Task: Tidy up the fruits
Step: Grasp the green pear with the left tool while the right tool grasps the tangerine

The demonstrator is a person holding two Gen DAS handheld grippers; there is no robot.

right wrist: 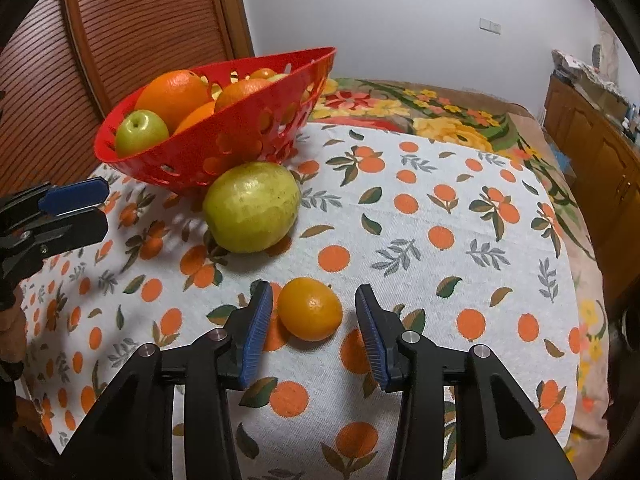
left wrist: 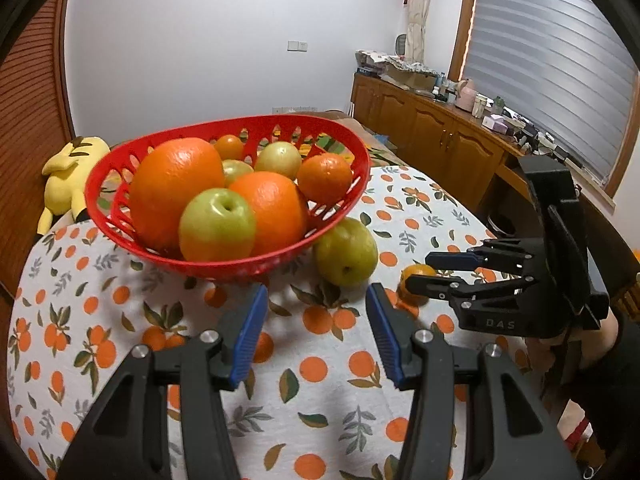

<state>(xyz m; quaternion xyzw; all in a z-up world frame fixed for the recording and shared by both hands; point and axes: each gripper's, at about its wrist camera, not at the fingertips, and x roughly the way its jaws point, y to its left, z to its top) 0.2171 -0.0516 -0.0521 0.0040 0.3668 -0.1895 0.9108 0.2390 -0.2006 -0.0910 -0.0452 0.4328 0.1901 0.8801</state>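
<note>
A: Surface?
B: Tabletop [right wrist: 460, 240], orange-print cloth; red basket [left wrist: 224, 268] of fruit far left, green pear [right wrist: 252, 208] beside it, small orange [right wrist: 310, 308] near.
A: Claws?
B: Right claw [right wrist: 314, 332] wide open around the orange, not gripping; left claw [left wrist: 316, 332] open, empty.
A: Room?
B: Wooden cabinets [left wrist: 432, 128], blinds [left wrist: 552, 60].

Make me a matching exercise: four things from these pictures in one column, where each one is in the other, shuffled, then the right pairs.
Things:
1. small orange
2. green pear
3. green apple
4. yellow plush toy

Places:
A. inside the red basket, at its near edge
B. on the tablecloth, between the open fingers of the right hand-held gripper
C. behind the basket, past the table's far edge
D. on the tablecloth right beside the basket

Pairs: 1-B, 2-D, 3-A, 4-C
</note>
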